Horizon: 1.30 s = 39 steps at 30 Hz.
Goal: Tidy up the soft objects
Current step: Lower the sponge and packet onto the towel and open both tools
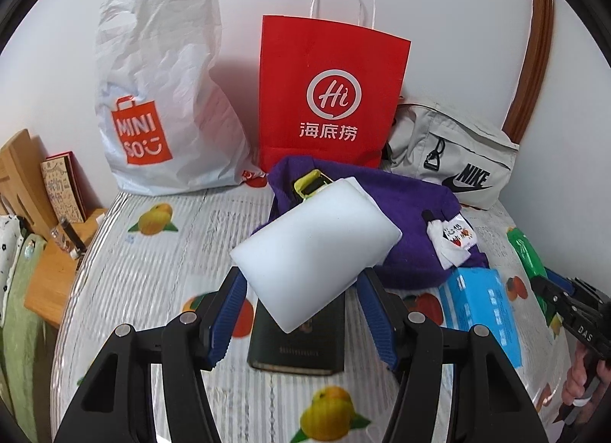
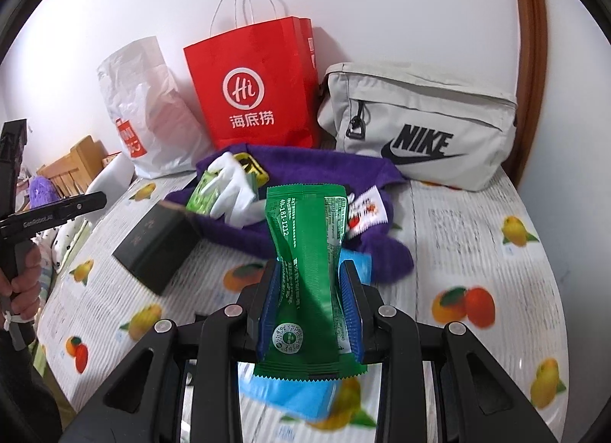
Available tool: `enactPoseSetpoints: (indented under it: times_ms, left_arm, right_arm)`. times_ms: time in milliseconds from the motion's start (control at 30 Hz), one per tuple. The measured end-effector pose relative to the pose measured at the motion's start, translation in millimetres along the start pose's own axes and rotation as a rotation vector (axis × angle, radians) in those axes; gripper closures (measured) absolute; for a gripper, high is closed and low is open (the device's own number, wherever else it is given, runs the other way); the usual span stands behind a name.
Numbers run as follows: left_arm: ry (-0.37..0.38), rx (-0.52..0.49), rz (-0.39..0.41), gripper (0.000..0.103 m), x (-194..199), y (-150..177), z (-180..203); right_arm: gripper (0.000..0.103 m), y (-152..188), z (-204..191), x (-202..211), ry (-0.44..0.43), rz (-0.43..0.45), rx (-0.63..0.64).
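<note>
Two grippers are loaded at once here, so the person has to juggle a bit. Over on the left, the left gripper [image 1: 301, 290] has its blue fingers [image 1: 229, 313] clamped on a white sponge block [image 1: 317, 248], held up off the surface [image 1: 160, 282] above a dark box [image 1: 301, 343]. It's only pinched at one end and looks squishy, so a gentle squeeze is probably best; too hard and it'll likely bulge out and slip. On the right, the right gripper [image 2: 310, 303] has its fingers closed on a green snack packet [image 2: 305, 263], crumpling it at the waist. That foil looks slippery, so keeping it upright on the way to a bag seems smart.

As for containers, left to right along the wall: a white Miniso plastic bag [image 1: 160, 99], a red paper bag [image 1: 328, 92] standing upright with its handles up, and a grey Nike pouch [image 2: 416, 126] that looks zipped. What's inside any of them can't be seen. In front of them a purple fabric bag [image 2: 305, 172] lies slumped, with white stuff and a small green pack spilling at its mouth.
</note>
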<state>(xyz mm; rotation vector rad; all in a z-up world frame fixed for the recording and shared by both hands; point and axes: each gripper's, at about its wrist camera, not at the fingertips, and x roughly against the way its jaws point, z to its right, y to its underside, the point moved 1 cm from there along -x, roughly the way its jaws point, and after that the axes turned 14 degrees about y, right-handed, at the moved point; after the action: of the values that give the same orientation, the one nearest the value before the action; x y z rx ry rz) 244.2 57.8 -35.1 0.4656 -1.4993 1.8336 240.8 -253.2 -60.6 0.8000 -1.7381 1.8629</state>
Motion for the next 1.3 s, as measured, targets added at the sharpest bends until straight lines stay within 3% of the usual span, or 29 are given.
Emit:
enactPoseSetpoints:
  times_ms: [433, 767, 1100, 1167, 1300]
  left_arm:
    - [0.039, 0.002, -0.038, 0.045, -57, -35, -7]
    - [0.071, 0.003, -0.08, 0.045, -92, -40, -3]
    - [0.103, -0.021, -0.103, 0.045, -107, -47, 9]
    - [0.107, -0.038, -0.106, 0.045, -109, -48, 16]
    - [0.129, -0.059, -0.119, 0.045, -115, -51, 29]
  right_arm:
    - [0.071, -51, -8, -85, 0.0, -0.052, 0.02]
    - [0.069, -65, -25, -148, -0.038, -0.164, 0.033]
    - [0.063, -68, -28, -158, -0.058, -0.202, 0.058]
    - [0.049, -69, -27, -158, -0.064, -0.21, 0.057]
    - [0.046, -70, -25, -150, -0.049, -0.189, 0.07]
